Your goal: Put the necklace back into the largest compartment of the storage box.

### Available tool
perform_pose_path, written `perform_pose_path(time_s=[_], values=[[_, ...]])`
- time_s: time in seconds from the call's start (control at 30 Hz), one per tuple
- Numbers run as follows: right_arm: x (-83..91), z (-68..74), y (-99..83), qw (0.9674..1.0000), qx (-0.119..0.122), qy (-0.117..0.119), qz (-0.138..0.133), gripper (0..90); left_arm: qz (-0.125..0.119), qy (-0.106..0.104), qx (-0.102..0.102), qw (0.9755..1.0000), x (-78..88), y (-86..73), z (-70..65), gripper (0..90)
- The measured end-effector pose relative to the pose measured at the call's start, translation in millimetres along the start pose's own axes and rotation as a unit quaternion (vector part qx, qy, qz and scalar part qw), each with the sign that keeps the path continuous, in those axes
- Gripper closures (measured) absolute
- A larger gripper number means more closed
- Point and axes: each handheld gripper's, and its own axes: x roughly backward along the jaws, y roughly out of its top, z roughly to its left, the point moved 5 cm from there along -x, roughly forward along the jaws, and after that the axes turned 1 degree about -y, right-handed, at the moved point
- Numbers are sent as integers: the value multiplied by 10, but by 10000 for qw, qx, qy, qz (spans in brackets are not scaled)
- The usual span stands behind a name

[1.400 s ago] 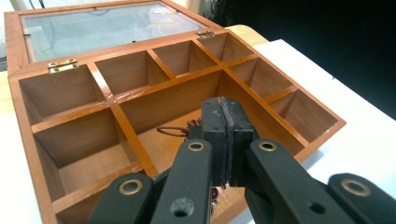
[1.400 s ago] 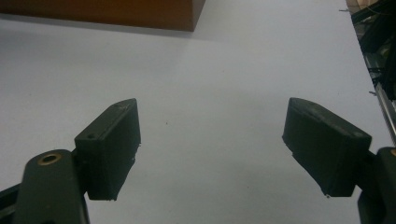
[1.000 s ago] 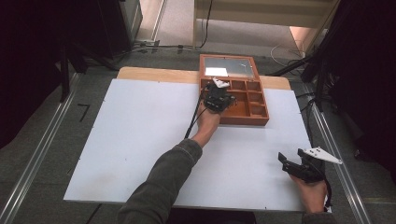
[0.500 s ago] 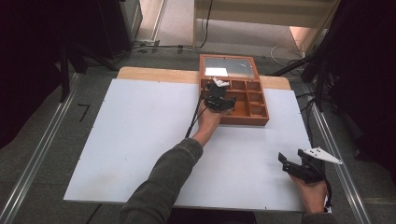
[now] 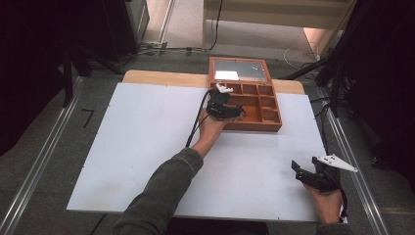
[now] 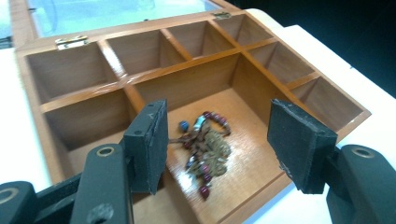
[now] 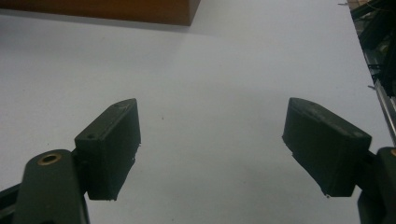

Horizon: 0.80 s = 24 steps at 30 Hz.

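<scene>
High view: one wooden box [image 5: 270,117] sits at the far edge of the white table [image 5: 137,147], its mirrored lid [image 5: 240,71] laid back flat, presumably to give free access from the near side. The left gripper [image 5: 226,110] hangs over the box's near left part, a reach that suggests its contents are the object of work. The right gripper [image 5: 304,175] rests well apart at the near right corner, apparently idle. Count: one box, two grippers.

Left gripper view: the jaws stand wide apart and hold nothing. Between them, on the floor of the large near compartment, lies one tangled beaded necklace [image 6: 205,147]. Eight compartments can be counted; the other seven appear empty.

Right gripper view: jaws wide, nothing held, bare table beneath; a corner of the box shows at the far left.
</scene>
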Motion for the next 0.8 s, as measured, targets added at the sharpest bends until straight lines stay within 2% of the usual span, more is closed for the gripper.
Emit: perform_pose_path(time_s=[0.2,0.33,0.43,0.8], values=[[2,2,-1,10000,-7,-15,9,172,18,-28,113,9999,88,-58,94,368],[-4,4,-5,10000,7,-19,22,172,6,-74,77,9999,149,-87,95,356],[-4,5,-5,10000,10,-23,21,172,3,-26,24,10000,199,-112,108,356],[-1,12,-12,10000,9,-42,47,172,-19,19,46,10000,340,-190,217,341]])
